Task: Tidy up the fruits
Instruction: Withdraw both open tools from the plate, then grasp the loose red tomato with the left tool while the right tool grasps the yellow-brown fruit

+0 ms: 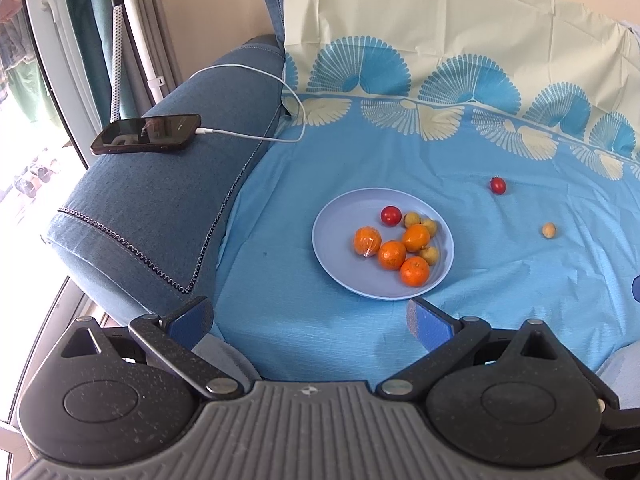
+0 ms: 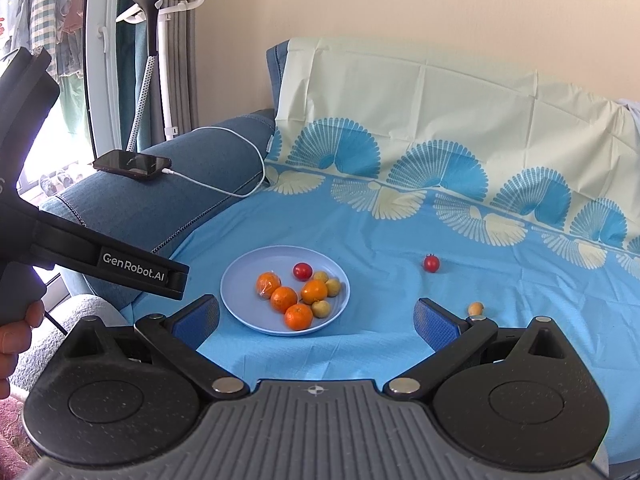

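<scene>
A light blue plate (image 1: pixel 340 240) (image 2: pixel 244 280) lies on the blue sheet and holds several oranges (image 1: pixel 392 255) (image 2: pixel 284 299), a cherry tomato (image 1: pixel 391 215) (image 2: pixel 303 271) and small yellow fruits (image 1: pixel 412 219) (image 2: pixel 333 287). A second tomato (image 1: pixel 498 185) (image 2: pixel 431 263) and a small yellow fruit (image 1: pixel 549 230) (image 2: pixel 476 307) lie loose on the sheet to the right of the plate. My left gripper (image 1: pixel 310 322) is open and empty, just in front of the plate. My right gripper (image 2: pixel 318 322) is open and empty, in front of the plate's right side.
A phone (image 1: pixel 146 134) (image 2: pixel 132 165) with a white cable (image 1: pixel 256 136) (image 2: pixel 224 188) lies on the blue sofa arm (image 1: pixel 160 216) at left. The patterned sheet climbs the backrest (image 1: pixel 440 20). A garment steamer stand (image 2: pixel 152 40) is by the window. The left gripper's body (image 2: pixel 100 264) shows at left.
</scene>
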